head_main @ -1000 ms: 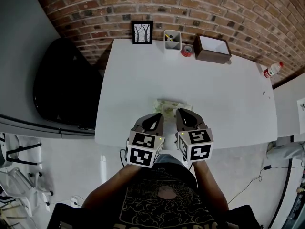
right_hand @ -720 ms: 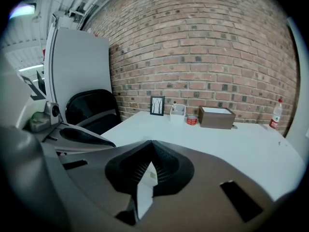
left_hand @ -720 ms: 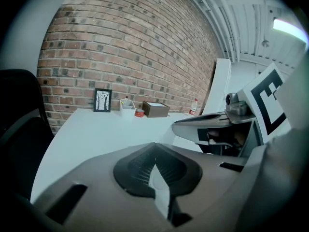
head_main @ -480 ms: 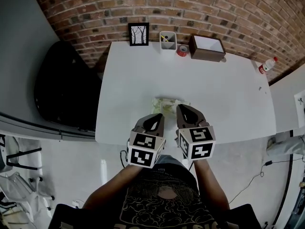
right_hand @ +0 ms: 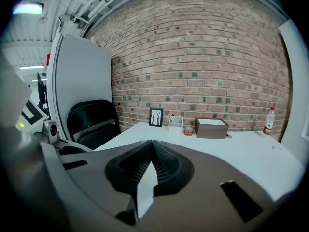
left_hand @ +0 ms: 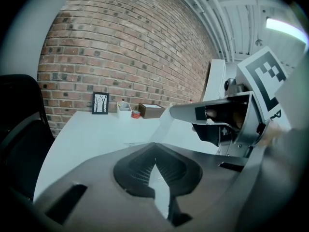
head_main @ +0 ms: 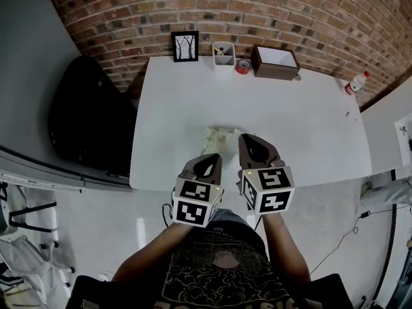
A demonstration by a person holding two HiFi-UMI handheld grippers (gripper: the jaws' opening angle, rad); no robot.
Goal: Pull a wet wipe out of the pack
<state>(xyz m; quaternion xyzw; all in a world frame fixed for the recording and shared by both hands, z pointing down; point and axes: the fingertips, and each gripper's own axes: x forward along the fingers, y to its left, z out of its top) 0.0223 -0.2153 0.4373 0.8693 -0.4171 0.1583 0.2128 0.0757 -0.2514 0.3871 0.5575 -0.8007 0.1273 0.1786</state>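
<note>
1. Just beyond the closed, empty fingers (left_hand: pixel 133 170) of the left gripper (head_main: pixel 208 161), the wipe pack (head_main: pixel 215 137) is seen on the table (head_main: pixel 180 95).
2. The right gripper (head_main: pixel 250 140), likewise closed on nothing, has been brought forward over the pack's right end; pulling is not yet begun.

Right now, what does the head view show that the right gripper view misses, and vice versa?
Head view only: the pale plastic wet-wipe pack lying on the white table, just beyond the left gripper and right gripper. Right gripper view only: the right gripper's jaws closed, empty. Both: black-framed tree picture, brown open box, black chair.
</note>
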